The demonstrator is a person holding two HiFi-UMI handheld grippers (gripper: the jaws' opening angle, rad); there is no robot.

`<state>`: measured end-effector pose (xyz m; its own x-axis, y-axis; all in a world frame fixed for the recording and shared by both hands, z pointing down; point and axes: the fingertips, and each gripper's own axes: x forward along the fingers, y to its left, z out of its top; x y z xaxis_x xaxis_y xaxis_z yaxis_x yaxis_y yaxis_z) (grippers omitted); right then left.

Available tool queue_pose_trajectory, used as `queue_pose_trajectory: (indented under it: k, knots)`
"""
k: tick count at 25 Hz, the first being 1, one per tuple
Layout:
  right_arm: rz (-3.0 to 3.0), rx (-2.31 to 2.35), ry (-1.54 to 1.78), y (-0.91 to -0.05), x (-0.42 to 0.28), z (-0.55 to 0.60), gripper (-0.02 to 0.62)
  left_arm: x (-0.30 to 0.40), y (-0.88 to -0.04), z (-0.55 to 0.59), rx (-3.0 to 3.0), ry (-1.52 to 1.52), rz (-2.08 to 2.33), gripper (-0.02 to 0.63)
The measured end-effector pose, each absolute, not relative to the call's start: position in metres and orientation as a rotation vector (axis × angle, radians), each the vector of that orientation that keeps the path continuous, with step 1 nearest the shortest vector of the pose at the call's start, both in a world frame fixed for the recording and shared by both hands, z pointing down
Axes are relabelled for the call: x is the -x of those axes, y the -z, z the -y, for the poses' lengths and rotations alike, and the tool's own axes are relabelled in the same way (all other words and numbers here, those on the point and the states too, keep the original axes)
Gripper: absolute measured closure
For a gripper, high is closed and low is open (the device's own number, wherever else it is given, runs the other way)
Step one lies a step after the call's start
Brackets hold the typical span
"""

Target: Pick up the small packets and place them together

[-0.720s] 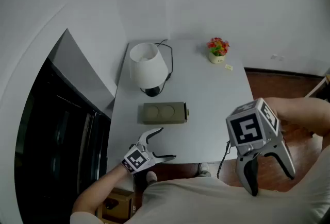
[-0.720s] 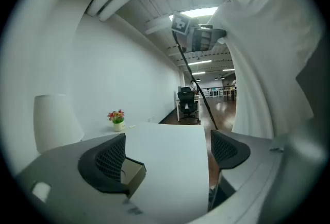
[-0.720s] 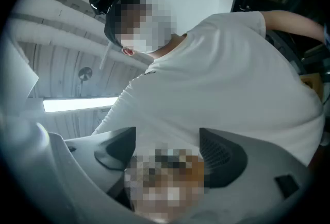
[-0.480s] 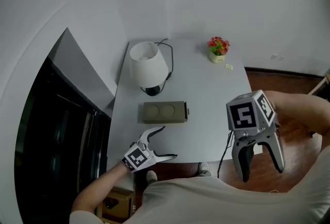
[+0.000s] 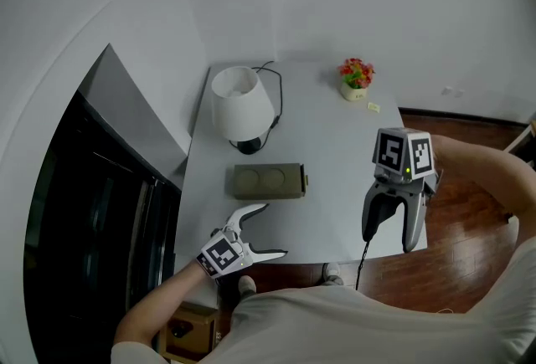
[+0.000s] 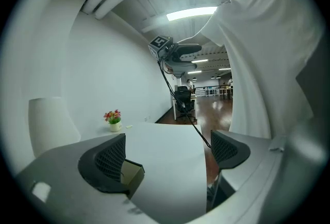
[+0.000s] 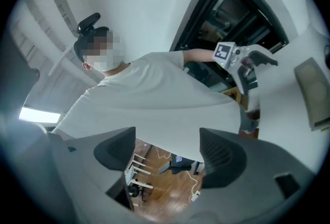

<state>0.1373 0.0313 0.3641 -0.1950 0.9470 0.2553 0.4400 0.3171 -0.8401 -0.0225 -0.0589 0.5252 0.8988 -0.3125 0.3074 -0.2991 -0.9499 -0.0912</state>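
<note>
**Both pairs of jaws spread and empty, packet far off by the flowers**

Jaws on the left gripper (image 5: 272,230) stand wide apart with only bare counter (image 5: 335,161) between them. Those on the right gripper (image 5: 389,241) are also parted, and its own view shows just the person's white shirt and wooden floor in the gap. Neither holds anything, which suggests that no packet has been collected yet.

The one small packet (image 5: 373,108) I can make out lies at the far right corner of the counter, just beside the flower pot (image 5: 355,79) and well apart from both grippers. Whether there are others I cannot tell. An olive box (image 5: 268,182) sits mid-counter in front of the lamp (image 5: 239,107), just beyond the left gripper.

The left hand is low at the near edge, its gripper aimed across the counter and tipped slightly down, placed for a forward reach. The right hand hangs above the near right corner, marker cube uppermost in the head view. Its jaws are turned back toward the person's body, so it likely needs to swing round before going for the packet.
</note>
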Motion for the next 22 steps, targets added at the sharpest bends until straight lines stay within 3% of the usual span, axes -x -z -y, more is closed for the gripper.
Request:
queue_pose_trajectory:
  k: [14, 22]
  knots:
    - [2.331, 0.51, -0.56, -0.458, -0.09, 0.065, 0.207, 0.02, -0.535, 0.072, 3.016, 0.56, -0.53, 0.089]
    - [2.454, 0.207, -0.478, -0.515, -0.098, 0.105, 0.207, 0.017, -0.538, 0.1, 3.08, 0.398, -0.759, 0.089]
